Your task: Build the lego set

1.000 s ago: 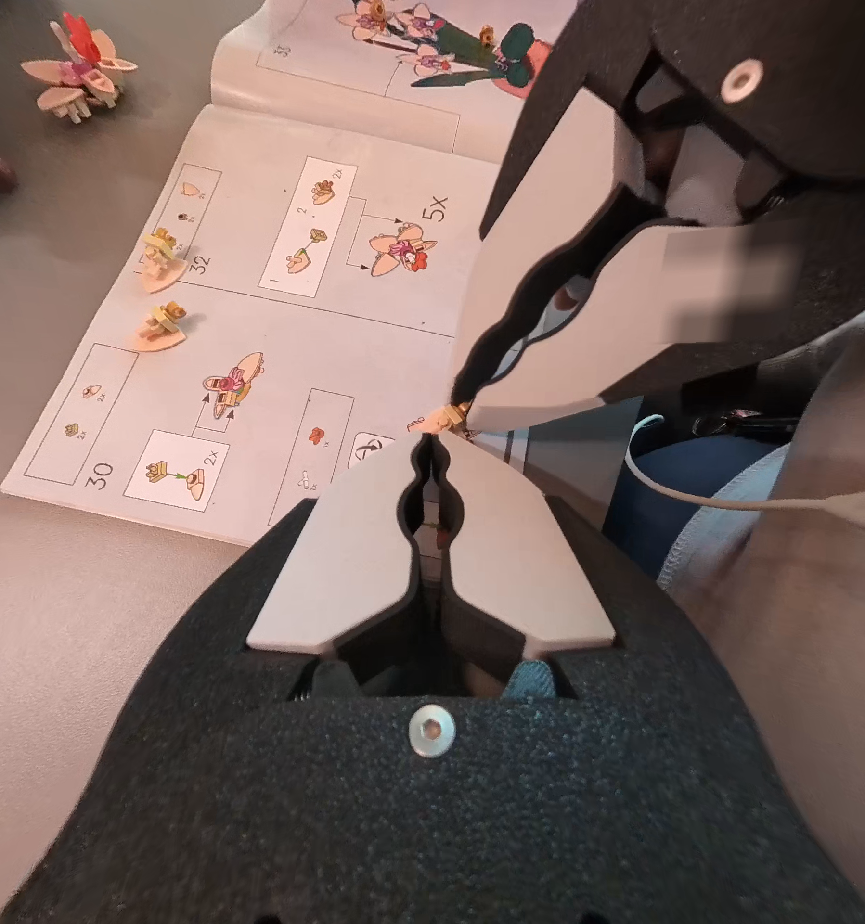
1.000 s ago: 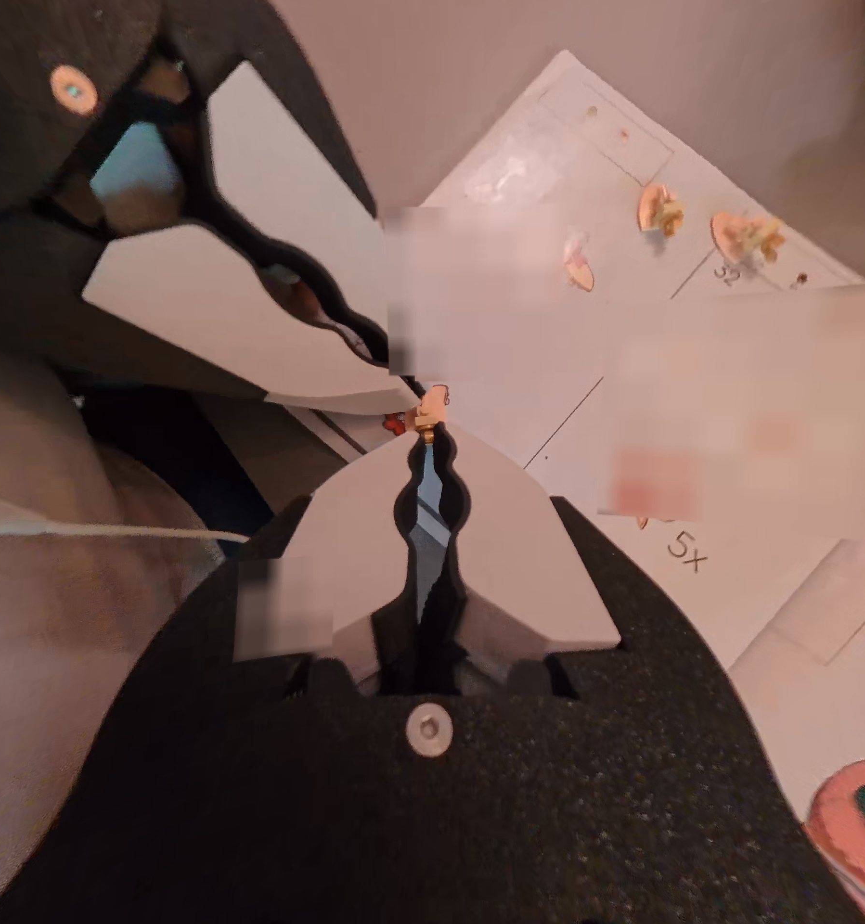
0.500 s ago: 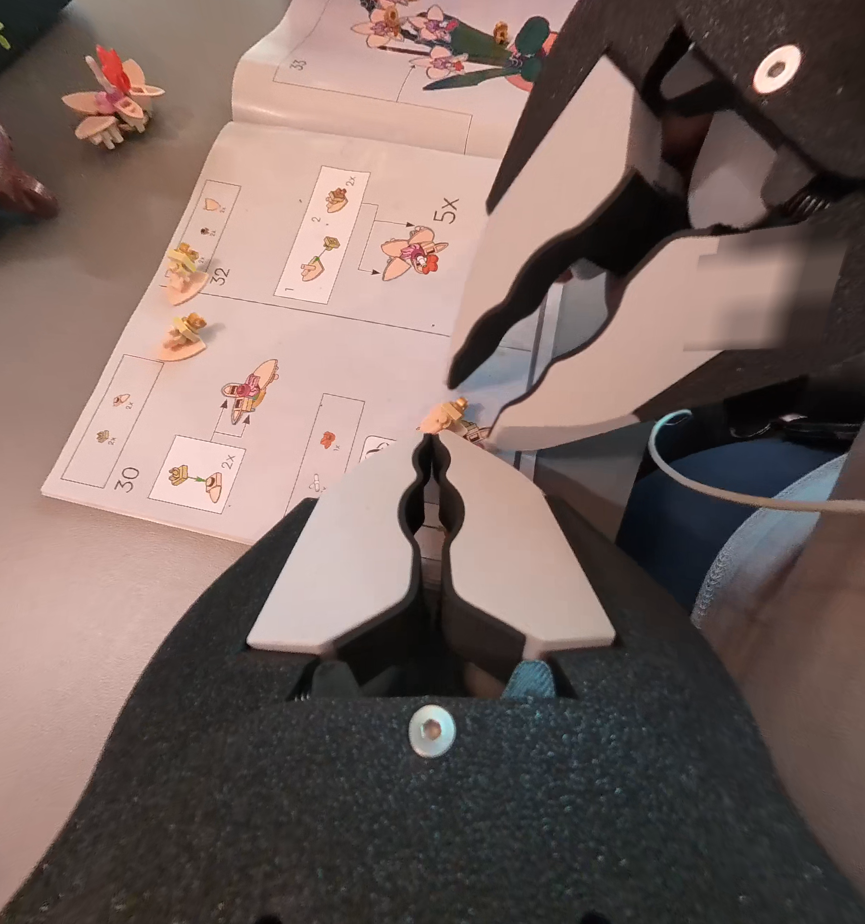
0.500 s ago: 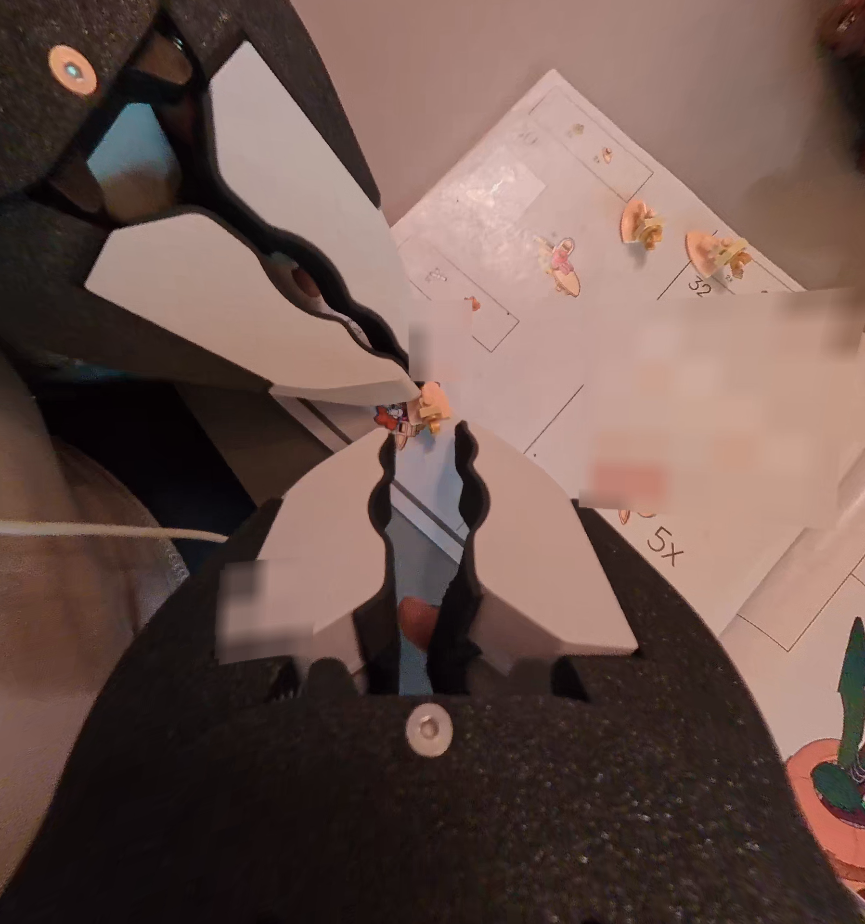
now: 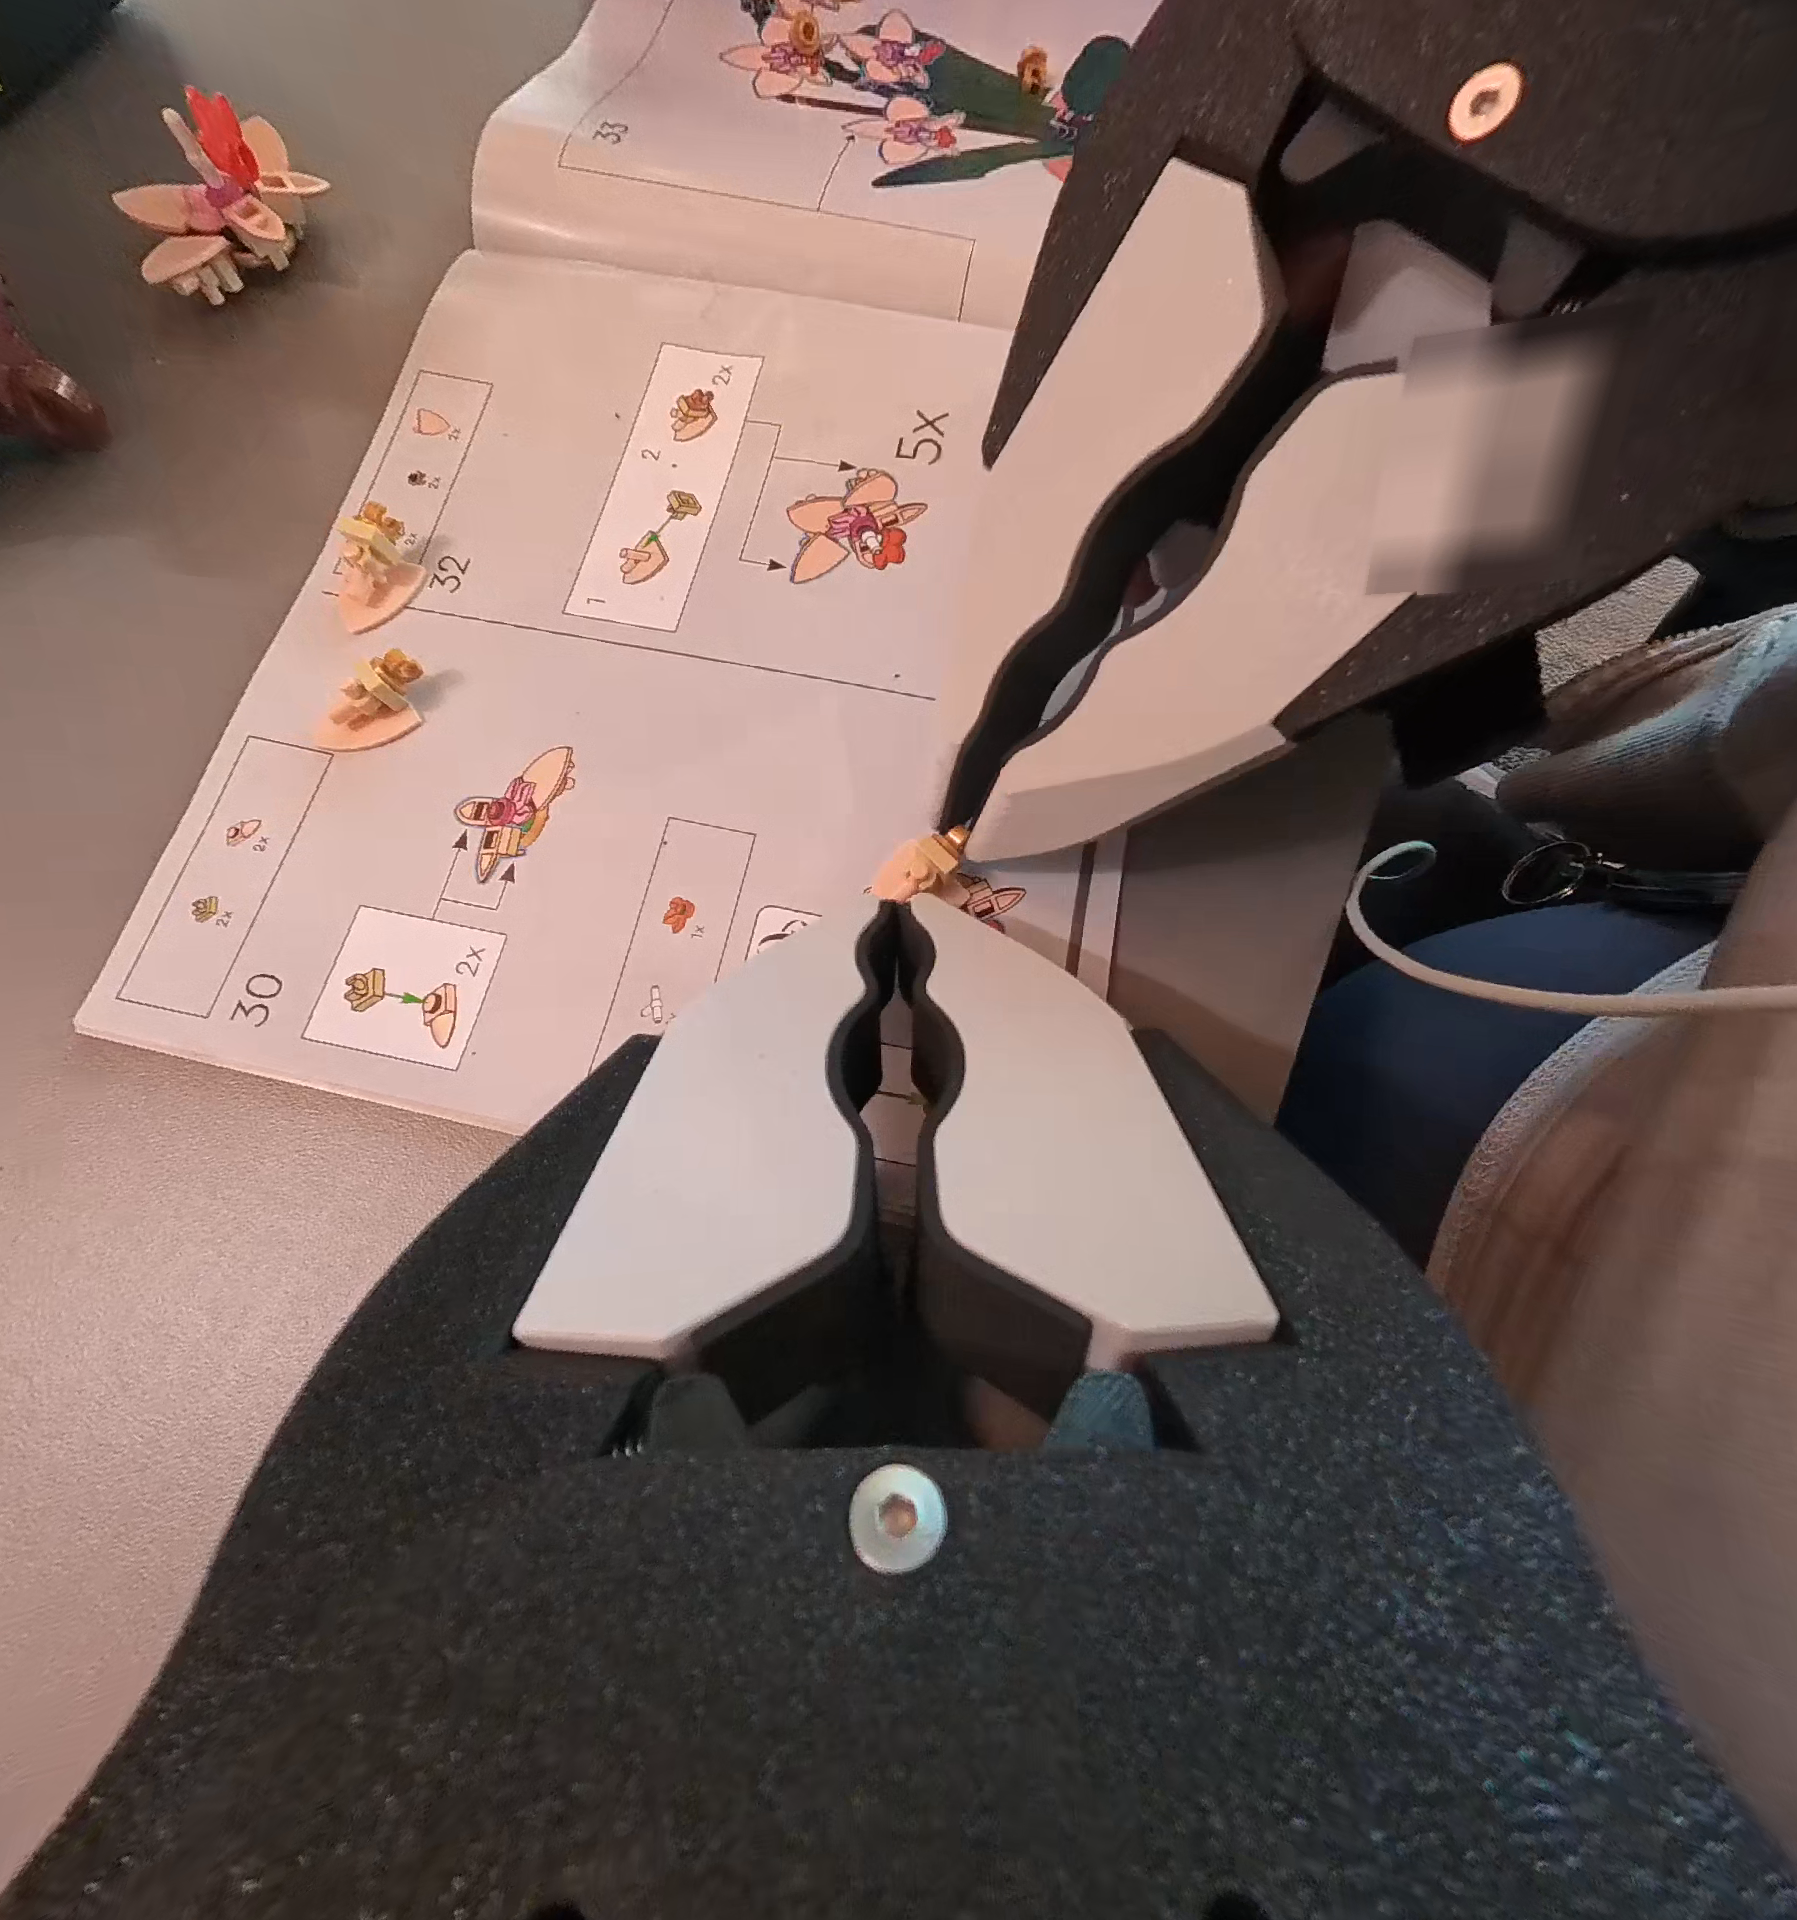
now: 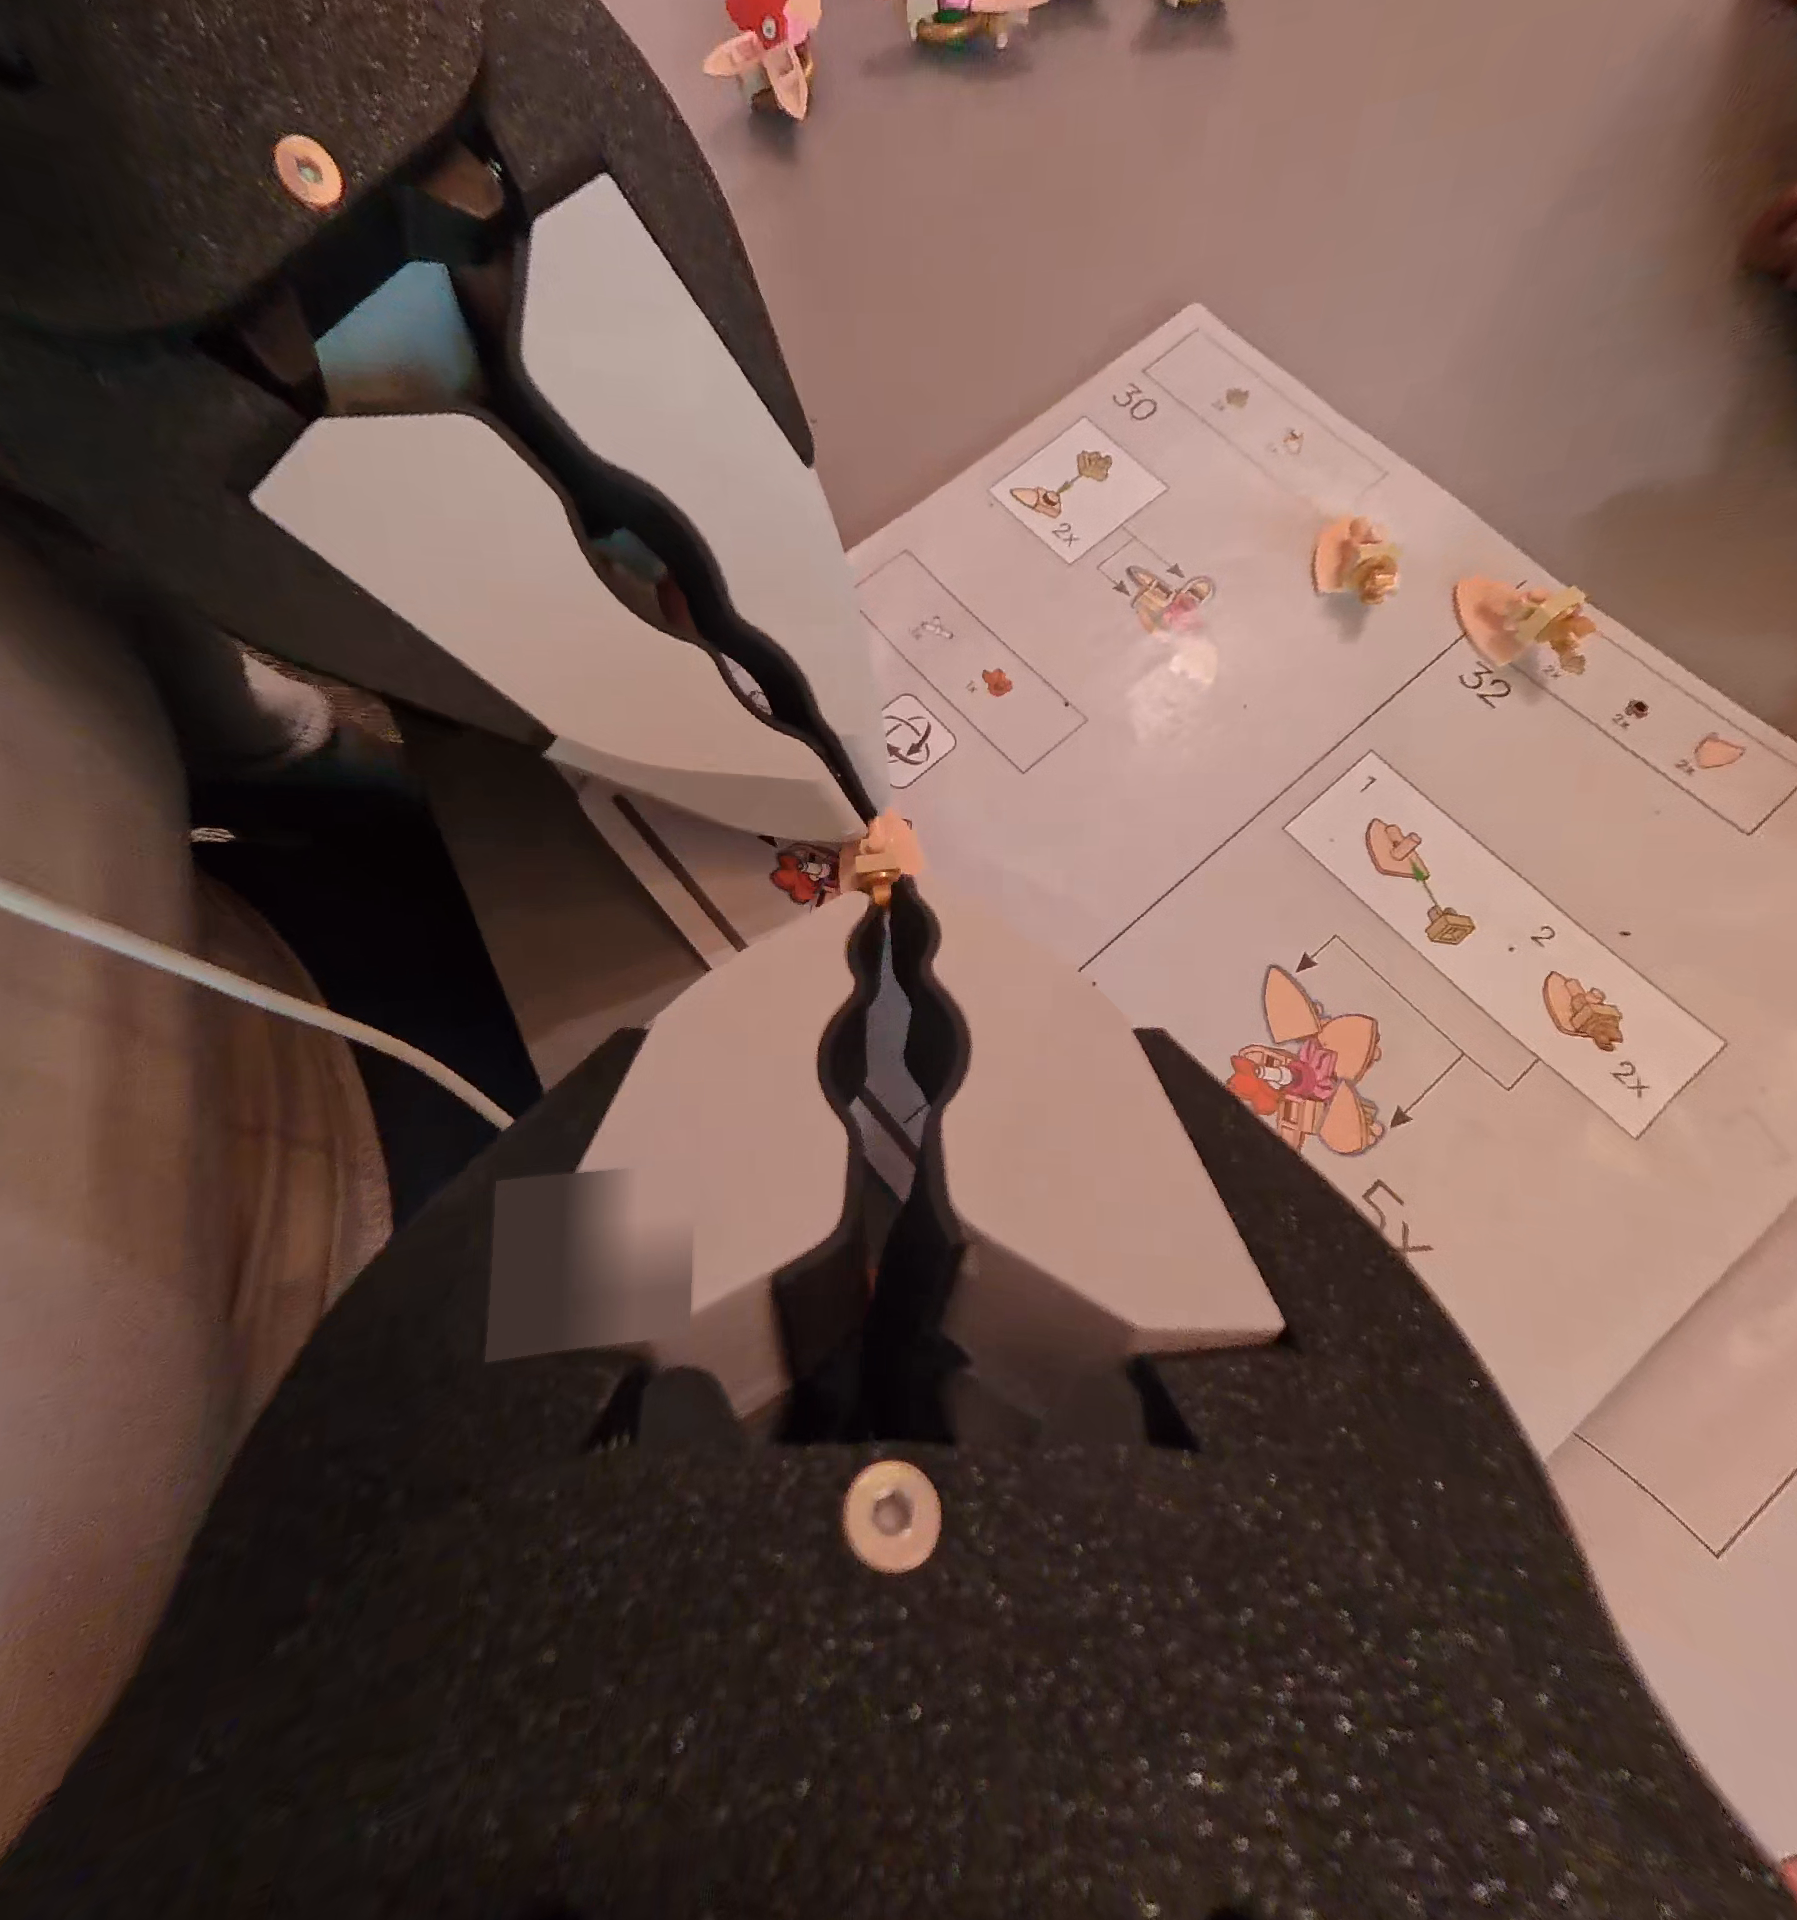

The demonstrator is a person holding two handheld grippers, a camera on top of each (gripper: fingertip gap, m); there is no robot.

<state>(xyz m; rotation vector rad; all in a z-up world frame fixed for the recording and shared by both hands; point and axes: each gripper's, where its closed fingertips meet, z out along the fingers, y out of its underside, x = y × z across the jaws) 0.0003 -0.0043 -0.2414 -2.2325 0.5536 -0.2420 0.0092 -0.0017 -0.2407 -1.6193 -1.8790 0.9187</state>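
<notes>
A small tan lego piece with a gold stud [image 5: 917, 864] is held in the air between both grippers, above the near edge of the open instruction booklet [image 5: 665, 675]. My left gripper [image 5: 889, 909] is shut on its tan end. My right gripper [image 5: 961, 831] comes in from the upper right and is shut on the gold stud end. In the right wrist view the same piece [image 6: 886, 850] sits between my right gripper [image 6: 886, 904] below and the left gripper [image 6: 871, 816] from the upper left. The two pairs of fingertips almost touch.
Two tan petal pieces with yellow clips [image 5: 374, 566] [image 5: 374, 707] lie on the booklet's left page and also show in the right wrist view [image 6: 1351, 556] [image 6: 1517, 623]. A built flower [image 5: 219, 197] and a dark brown object [image 5: 0, 364] lie on the grey table. A person's lap and a white cable [image 5: 1600, 997] are at the right. My left and right fingertips are right by each other.
Half a second ago my right gripper was open beside the piece; now it has shut on the gold stud end. The left gripper kept its hold, and both views have shifted slightly.
</notes>
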